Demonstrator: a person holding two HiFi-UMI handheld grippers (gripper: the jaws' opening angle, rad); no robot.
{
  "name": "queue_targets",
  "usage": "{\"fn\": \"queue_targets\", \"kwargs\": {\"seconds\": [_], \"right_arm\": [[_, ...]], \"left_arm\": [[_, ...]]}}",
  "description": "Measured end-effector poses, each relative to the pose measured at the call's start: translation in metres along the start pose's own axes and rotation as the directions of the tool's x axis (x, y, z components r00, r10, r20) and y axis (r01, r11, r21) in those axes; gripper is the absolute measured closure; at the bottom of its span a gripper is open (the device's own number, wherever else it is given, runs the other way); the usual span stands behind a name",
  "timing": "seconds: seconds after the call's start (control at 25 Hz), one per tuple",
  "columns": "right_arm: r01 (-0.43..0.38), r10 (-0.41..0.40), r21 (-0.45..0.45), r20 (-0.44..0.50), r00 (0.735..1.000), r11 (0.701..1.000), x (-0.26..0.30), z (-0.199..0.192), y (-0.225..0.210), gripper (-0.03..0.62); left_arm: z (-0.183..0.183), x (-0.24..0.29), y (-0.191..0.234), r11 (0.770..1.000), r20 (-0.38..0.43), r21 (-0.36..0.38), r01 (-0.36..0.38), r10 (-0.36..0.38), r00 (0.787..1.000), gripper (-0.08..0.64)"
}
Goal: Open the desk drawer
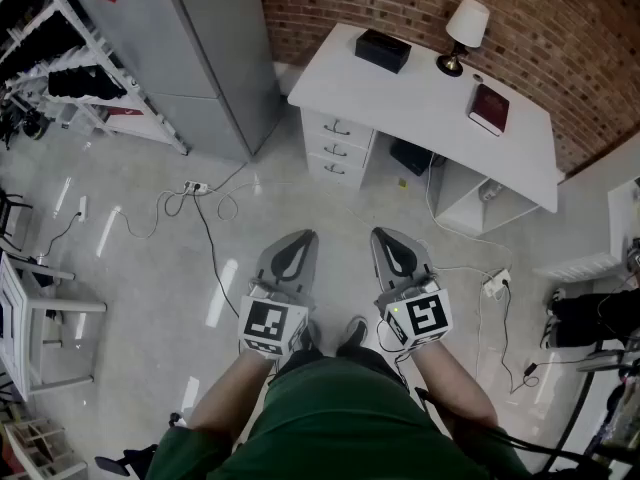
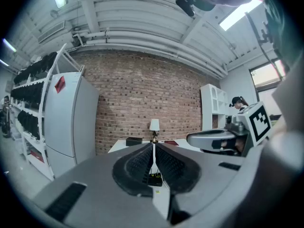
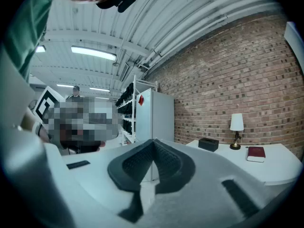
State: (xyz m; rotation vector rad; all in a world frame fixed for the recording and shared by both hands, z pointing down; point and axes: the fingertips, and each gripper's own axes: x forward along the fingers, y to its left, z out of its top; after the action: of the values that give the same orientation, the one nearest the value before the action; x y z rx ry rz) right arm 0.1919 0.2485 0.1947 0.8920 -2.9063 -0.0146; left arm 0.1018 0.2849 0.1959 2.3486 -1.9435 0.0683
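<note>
A white desk (image 1: 420,98) stands against the brick wall, across the floor from me. Its stack of three drawers (image 1: 338,149) sits under the left end, and all three are closed. My left gripper (image 1: 297,240) and right gripper (image 1: 387,236) are held side by side near my body, pointing level toward the desk and well short of it. Both are shut with nothing between the pads. The left gripper (image 2: 153,145) sees the desk (image 2: 121,144) far ahead. The right gripper (image 3: 153,141) has the desk (image 3: 280,164) off to its right.
On the desk are a lamp (image 1: 465,23), a black box (image 1: 382,48) and a red book (image 1: 489,108). A tall grey cabinet (image 1: 200,48) stands left of the desk, with a rack (image 1: 60,63) beyond it. Cables (image 1: 205,213) and a power strip (image 1: 495,284) lie on the floor.
</note>
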Motion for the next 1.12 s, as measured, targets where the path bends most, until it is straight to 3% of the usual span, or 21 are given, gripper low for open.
{"fn": "queue_targets", "kwargs": {"seconds": [0.48,0.72,1.12], "right_arm": [[0.083,-0.083,0.015,0.013,0.996,0.996,0.027,0.014,0.038,0.591],[0.084,-0.084,-0.006,0.007,0.996,0.996,0.041,0.02,0.062,0.592],[0.081,-0.081,0.03,-0.005,0.997,0.996,0.076,0.006,0.042,0.591]], "left_arm": [[0.001,-0.035,0.056,0.999,0.021,-0.017,0.043,-0.043,0.999,0.549],[-0.005,-0.05,0.081,0.999,0.022,-0.035,0.04,-0.039,0.999,0.549],[-0.005,-0.022,0.111,1.0,0.021,-0.027,0.01,-0.01,1.0,0.549]]}}
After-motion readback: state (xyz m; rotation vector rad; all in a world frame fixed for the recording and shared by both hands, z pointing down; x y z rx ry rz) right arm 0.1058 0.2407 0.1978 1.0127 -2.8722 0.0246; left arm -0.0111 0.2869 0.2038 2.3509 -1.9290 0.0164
